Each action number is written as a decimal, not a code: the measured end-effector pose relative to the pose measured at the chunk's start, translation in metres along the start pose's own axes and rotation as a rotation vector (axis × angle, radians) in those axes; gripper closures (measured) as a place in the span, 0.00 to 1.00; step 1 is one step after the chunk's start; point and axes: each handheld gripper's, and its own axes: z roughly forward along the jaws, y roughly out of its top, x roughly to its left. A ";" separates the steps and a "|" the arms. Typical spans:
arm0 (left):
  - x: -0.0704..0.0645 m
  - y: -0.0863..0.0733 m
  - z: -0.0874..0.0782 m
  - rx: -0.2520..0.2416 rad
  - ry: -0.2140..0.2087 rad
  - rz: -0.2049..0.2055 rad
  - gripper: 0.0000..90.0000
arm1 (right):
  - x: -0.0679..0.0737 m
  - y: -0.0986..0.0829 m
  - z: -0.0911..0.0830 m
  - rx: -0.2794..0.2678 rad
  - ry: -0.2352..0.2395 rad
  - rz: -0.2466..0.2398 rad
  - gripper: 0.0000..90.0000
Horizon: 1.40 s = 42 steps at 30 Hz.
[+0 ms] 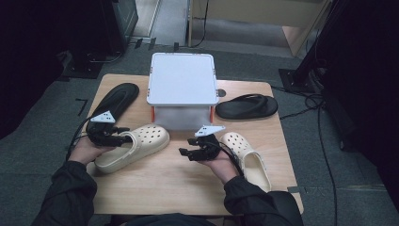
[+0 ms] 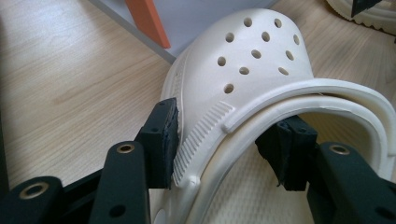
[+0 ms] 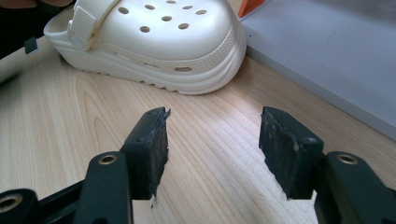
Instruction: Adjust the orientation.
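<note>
Forearms enter at the near edge. Left gripper (image 1: 123,137) clenches the side wall of a cream clog (image 2: 261,60) near the bench's (image 1: 179,188) left edge; the wall is thin and soft, so it may buckle and slip free. Right gripper (image 3: 212,140) stands released, mid-bench. White bin (image 1: 181,77) at the far edge is lidded; contents hidden.

The wooden table (image 1: 169,181) carries a white box (image 1: 181,80) at 12 o'clock, two cream clogs (image 1: 136,146) and two black sandals (image 1: 115,99).
</note>
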 end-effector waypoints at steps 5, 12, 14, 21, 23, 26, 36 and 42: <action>-0.002 0.000 -0.002 -0.006 0.019 0.049 0.64 | -0.001 0.000 -0.002 0.002 -0.002 0.002 0.47; -0.008 0.002 -0.004 -0.008 0.009 0.089 0.71 | -0.001 0.000 -0.002 -0.002 -0.001 0.002 0.47; -0.009 0.003 -0.004 -0.006 0.014 0.094 0.73 | -0.001 0.000 -0.003 -0.001 0.000 0.005 0.48; -0.016 0.007 -0.003 -0.017 -0.014 0.094 0.78 | 0.000 0.000 -0.002 -0.004 0.003 0.002 0.49; -0.023 0.010 0.000 -0.017 -0.031 0.107 0.77 | 0.001 0.000 -0.002 -0.007 0.014 0.003 0.52; -0.027 0.011 0.002 -0.009 -0.042 0.115 0.77 | 0.001 0.000 -0.002 -0.008 0.021 0.006 0.52; -0.046 0.019 0.013 -0.006 -0.123 0.115 0.75 | 0.004 0.001 -0.003 -0.023 0.040 -0.008 0.53; -0.047 0.021 0.014 0.002 -0.148 0.077 0.74 | 0.010 0.002 -0.001 -0.023 0.045 -0.013 0.53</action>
